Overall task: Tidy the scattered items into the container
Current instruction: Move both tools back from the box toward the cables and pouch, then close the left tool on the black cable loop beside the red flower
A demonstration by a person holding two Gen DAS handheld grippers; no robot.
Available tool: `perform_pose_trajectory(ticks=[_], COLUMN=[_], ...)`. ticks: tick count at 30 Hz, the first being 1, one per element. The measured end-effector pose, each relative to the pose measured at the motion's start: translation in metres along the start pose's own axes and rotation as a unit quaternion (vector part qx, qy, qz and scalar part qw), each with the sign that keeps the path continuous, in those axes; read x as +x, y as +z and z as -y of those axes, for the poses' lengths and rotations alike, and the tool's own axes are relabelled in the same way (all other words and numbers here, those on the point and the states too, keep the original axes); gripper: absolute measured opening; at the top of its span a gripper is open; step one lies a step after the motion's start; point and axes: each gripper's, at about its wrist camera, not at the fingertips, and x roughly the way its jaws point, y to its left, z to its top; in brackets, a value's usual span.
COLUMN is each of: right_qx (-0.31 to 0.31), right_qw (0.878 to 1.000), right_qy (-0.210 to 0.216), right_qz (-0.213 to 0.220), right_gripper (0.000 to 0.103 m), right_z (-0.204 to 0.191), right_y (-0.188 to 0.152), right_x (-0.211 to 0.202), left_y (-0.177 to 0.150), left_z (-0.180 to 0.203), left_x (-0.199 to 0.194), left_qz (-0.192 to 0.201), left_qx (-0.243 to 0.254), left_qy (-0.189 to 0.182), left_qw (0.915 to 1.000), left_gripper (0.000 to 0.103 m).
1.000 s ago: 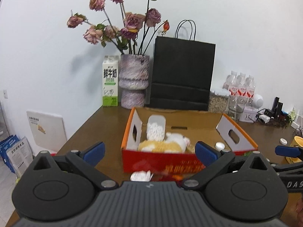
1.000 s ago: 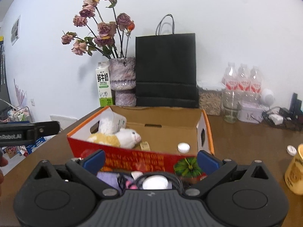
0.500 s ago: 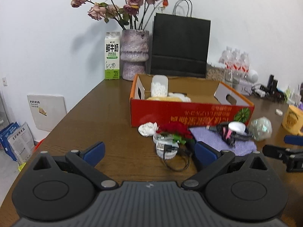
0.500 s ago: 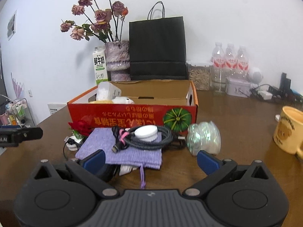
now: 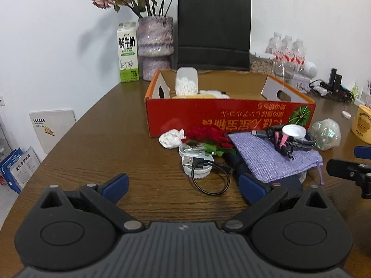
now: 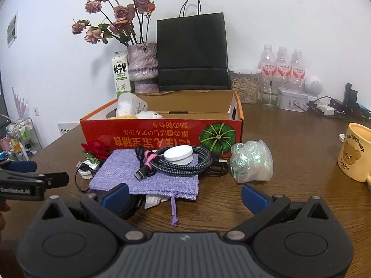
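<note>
The right gripper [image 6: 185,195] hangs low over the table [image 6: 289,162], jaws wide and empty, the purple pouch [image 6: 148,178] lying just ahead between its fingers. The left gripper [image 5: 183,186] is also spread wide and empty, level, facing a black cable [image 5: 212,178]. On the pouch rests a coiled cable [image 6: 183,162]. Beyond stands the red box [image 6: 162,136].

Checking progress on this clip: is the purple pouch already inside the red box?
No, the purple pouch lies on the table in front of the red box, with a coiled cable resting on it.
</note>
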Motion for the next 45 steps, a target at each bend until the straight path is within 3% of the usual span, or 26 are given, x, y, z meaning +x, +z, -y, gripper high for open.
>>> perform_pose_trajectory(ticks=[17, 20, 22, 24, 25, 33, 45], right_qx=[0.001, 0.003, 0.004, 0.005, 0.005, 0.008, 0.008], right_qw=[1.000, 1.000, 1.000, 1.000, 1.000, 1.000, 1.000], right_qy=[0.003, 0.005, 0.005, 0.006, 0.006, 0.007, 0.005], right_qz=[-0.014, -0.016, -0.018, -0.019, -0.019, -0.023, -0.026], right_gripper=[0.103, 0.103, 0.103, 0.103, 0.103, 0.103, 0.103], right_z=[0.000, 0.001, 0.002, 0.002, 0.002, 0.003, 0.003], right_y=[-0.001, -0.001, -0.001, -0.002, -0.002, -0.003, -0.003], right_x=[0.014, 0.016, 0.017, 0.018, 0.019, 0.022, 0.023], left_y=[0.004, 0.003, 0.001, 0.001, 0.001, 0.002, 0.002], left_z=[0.017, 0.019, 0.018, 0.015, 0.015, 0.008, -0.002], left_x=[0.038, 0.042, 0.042, 0.040, 0.040, 0.033, 0.015], left_qz=[-0.027, -0.037, -0.040, -0.041, -0.038, -0.023, 0.005], left_qx=[0.036, 0.037, 0.033, 0.022, 0.019, 0.002, -0.018], left_qy=[0.021, 0.008, -0.007, -0.018, -0.019, -0.024, -0.032], left_qw=[0.9988, 0.9986, 0.9986, 0.9988, 0.9989, 0.9995, 0.9993], left_gripper=[0.103, 0.090, 0.073, 0.048, 0.041, 0.031, 0.028])
